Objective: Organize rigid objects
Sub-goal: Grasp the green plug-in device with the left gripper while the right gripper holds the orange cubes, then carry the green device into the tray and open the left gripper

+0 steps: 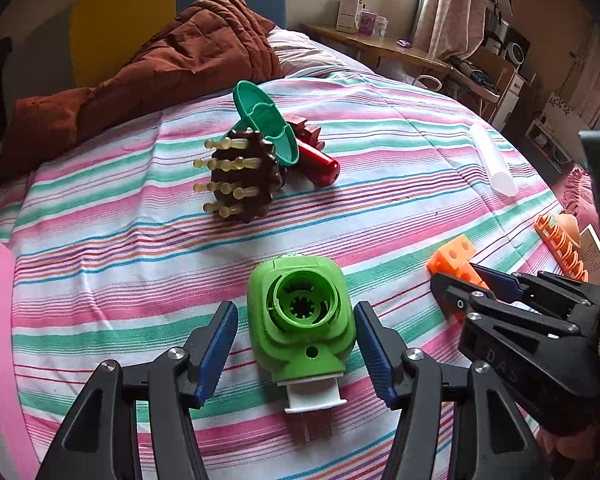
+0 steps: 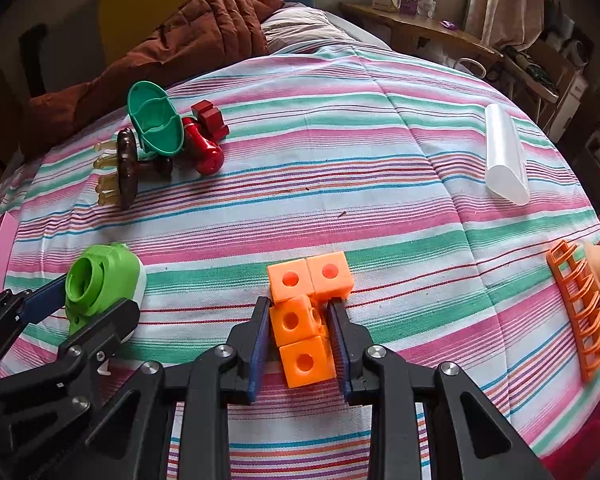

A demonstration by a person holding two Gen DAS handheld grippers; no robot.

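Right gripper [image 2: 298,344] jaws clenched on orange cubes [image 2: 306,312] | left gripper [image 1: 296,354] released, straddling green plug [image 1: 300,316] | we fear, seemingly loosely joined, cubes separating when lifted.

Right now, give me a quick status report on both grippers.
Left gripper open, straddling green plug-in device, pads clear. Right gripper shut on orange cube cluster. Striped bedcover around both bare.

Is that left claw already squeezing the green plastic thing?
No, the left gripper stands open, its blue pads clear of the green plastic piece on both sides.
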